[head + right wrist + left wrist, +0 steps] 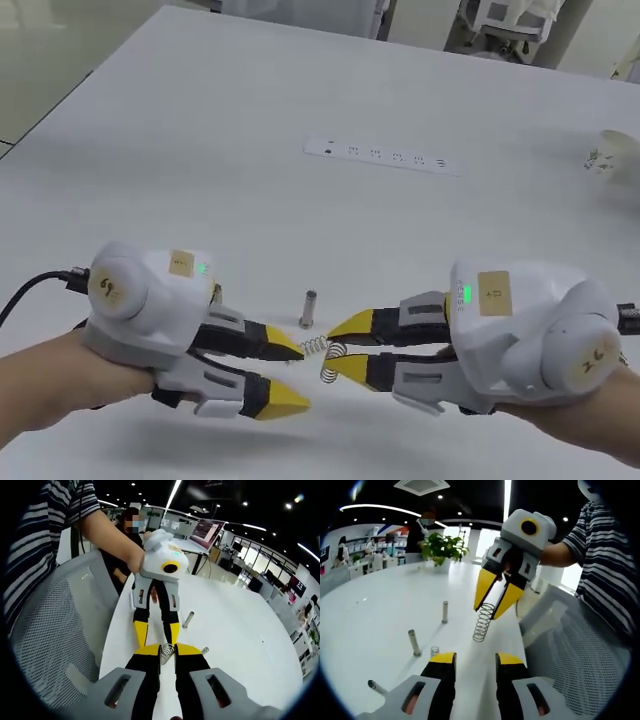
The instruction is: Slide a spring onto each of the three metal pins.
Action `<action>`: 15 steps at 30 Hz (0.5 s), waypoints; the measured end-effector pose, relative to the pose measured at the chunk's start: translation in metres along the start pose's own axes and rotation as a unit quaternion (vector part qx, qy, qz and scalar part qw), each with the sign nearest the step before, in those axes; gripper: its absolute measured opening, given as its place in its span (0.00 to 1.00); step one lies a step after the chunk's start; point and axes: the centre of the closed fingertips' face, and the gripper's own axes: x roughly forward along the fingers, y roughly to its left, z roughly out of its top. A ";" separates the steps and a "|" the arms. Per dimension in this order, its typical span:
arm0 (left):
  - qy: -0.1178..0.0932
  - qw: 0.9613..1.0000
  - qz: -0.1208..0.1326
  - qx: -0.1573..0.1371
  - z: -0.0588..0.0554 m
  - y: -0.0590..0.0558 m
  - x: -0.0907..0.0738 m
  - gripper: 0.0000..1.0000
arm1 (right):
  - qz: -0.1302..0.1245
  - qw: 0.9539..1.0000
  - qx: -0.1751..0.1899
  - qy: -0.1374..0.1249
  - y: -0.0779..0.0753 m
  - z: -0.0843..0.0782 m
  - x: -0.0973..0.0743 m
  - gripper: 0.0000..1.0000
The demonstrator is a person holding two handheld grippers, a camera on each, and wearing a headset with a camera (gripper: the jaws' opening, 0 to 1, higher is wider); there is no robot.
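My right gripper [338, 347] is shut on a thin wire spring [327, 371] just above the white table. In the left gripper view that spring [483, 622] hangs down from the right gripper [488, 609]. My left gripper [290, 373] faces it from the left, open and holding nothing; its tips [475, 659] are spread apart. One upright metal pin [308, 308] stands just behind the two sets of tips. The left gripper view shows two standing pins [445, 612] [413, 642], a third pin [375, 686] lying down, and a small spring [434, 651] on the table.
A white power strip [382, 156] lies farther back on the table, and a paper cup [610, 152] stands at the far right. A grey mesh chair [55, 630] sits at the table's near edge. A potted plant [442, 547] stands at the far end.
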 end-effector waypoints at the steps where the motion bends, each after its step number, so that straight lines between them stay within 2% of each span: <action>1: -0.001 1.000 0.001 0.000 0.000 0.000 -0.001 0.25 | 0.000 1.000 -0.001 0.001 0.000 0.000 0.000 0.07; 15: -0.015 0.999 0.030 -0.020 -0.003 0.007 -0.021 0.31 | -0.012 1.000 0.002 0.002 -0.005 -0.004 -0.002 0.07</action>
